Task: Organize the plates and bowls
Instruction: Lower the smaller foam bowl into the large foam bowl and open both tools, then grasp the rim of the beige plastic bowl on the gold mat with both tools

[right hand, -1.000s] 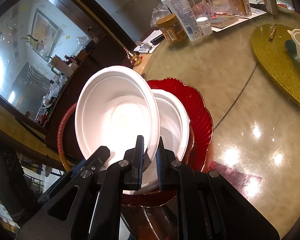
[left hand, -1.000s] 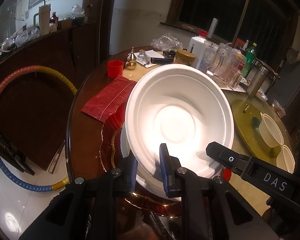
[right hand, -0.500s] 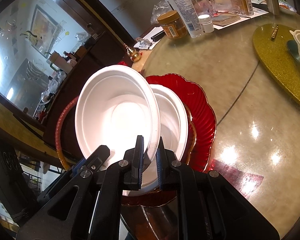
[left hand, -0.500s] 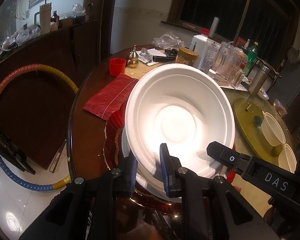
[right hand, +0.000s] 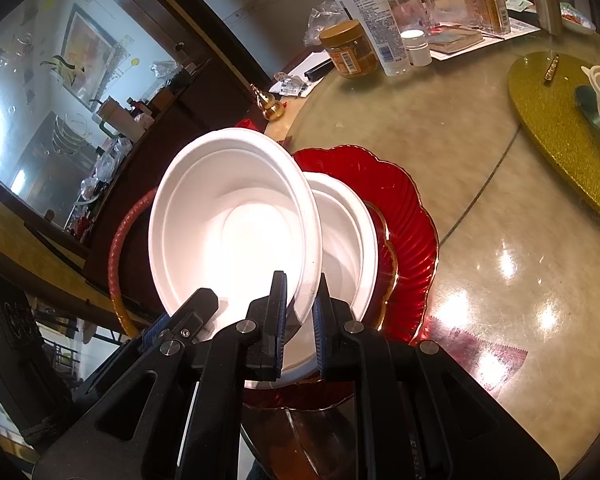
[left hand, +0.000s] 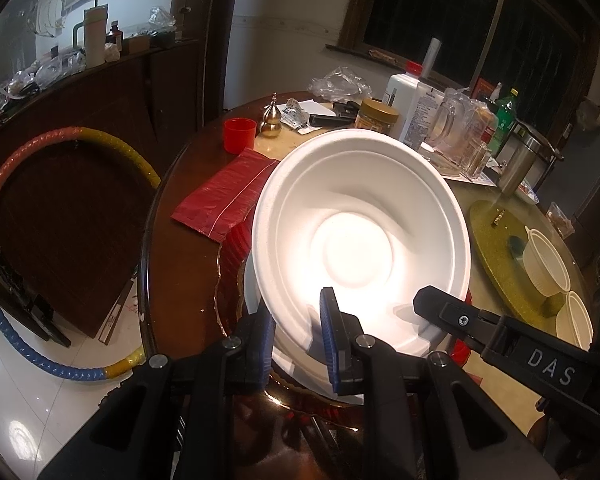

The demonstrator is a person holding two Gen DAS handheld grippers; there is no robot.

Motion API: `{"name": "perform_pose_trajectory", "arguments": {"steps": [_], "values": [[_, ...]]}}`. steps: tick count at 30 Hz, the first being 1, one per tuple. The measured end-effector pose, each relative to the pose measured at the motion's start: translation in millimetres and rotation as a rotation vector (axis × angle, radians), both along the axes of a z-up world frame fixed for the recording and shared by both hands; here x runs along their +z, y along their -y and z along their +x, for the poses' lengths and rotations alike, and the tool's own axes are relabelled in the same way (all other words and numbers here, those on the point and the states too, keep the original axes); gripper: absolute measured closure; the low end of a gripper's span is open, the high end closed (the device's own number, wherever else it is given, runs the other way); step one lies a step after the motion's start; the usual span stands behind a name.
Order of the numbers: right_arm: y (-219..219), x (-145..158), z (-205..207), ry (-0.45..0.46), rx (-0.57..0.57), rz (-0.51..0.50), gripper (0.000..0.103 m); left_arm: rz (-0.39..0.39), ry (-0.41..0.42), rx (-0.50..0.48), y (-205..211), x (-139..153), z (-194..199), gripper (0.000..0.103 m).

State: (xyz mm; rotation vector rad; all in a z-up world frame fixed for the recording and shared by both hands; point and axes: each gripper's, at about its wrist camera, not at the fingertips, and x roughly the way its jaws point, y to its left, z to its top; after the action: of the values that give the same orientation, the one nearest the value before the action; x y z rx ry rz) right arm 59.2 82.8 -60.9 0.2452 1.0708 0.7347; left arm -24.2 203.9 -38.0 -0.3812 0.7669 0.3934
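White foam bowl [left hand: 360, 236] tilted, pinched by both tools, above second bowl [right hand: 348, 224] on red plate [right hand: 408, 216]

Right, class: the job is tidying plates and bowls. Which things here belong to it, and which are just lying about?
Part of the job:
- white bowl, gripped by left gripper and right gripper
- second white bowl
- red plate
- small cups

Lying about:
- red cup
- jar
- lotion bottle
- hoop

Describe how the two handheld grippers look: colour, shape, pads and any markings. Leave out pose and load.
Both are matte black plastic. The left gripper and right gripper each have two angular fingers with triangular cut-outs, silver pivot bolts, and ribbed blue pads on the inner faces. White letters "DAS" mark the right one's side. No cables or sleeves show.
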Motion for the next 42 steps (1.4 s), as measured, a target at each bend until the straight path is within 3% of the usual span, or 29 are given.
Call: {"name": "perform_pose_trajectory", "arguments": {"steps": [9,10,12,17,22,25,26,27,29,36,42], "values": [[-3.5,6.7,-0.2,0.027,0.006,-0.033,0.088,0.008,0.007,0.016,-1.8,1.7,-2.7,0.081],[-2.5,8.3,-0.4,0.038,-0.002,-0.037,0.085,0.009,0.005,0.018,-2.6,1.3,-2.4,0.081],[-0.2,10.5,-0.2,0.045,-0.013,-0.033,0.067,0.007,0.003,0.023,-3.8,1.0,-2.1,0.081],[6.6,17.5,1.0,0.059,-0.028,-0.014,0.065,0.012,0.017,0.034,-5.9,3.7,-2.5,0.068],[15.9,20.2,1.7,0.057,-0.045,0.017,0.065,0.011,0.053,0.061,-10.6,9.5,-6.6,0.035],[20.3,19.3,3.4,0.044,-0.052,0.031,0.065,0.019,0.087,0.079,-11.9,15.8,-10.5,0.024],[21.6,18.8,4.1,0.038,-0.054,0.037,0.057,0.015,0.102,0.086,-12.7,18.1,-12.0,0.023],[22.9,18.5,4.6,0.032,-0.056,0.044,0.043,0.010,0.120,0.096,-13.5,21.3,-13.8,0.022],[26.0,18.6,5.2,0.026,-0.063,0.061,0.033,-0.002,0.139,0.096,-13.3,26.4,-13.7,0.021],[59.2,23.6,10.2,0.002,-0.104,0.130,0.033,0.006,0.165,0.002,19.0,43.0,8.9,0.020],[131.1,35.5,13.4,0.024,-0.221,0.174,0.033,0.020,0.157,-0.162,76.4,44.4,38.8,0.020]]}}
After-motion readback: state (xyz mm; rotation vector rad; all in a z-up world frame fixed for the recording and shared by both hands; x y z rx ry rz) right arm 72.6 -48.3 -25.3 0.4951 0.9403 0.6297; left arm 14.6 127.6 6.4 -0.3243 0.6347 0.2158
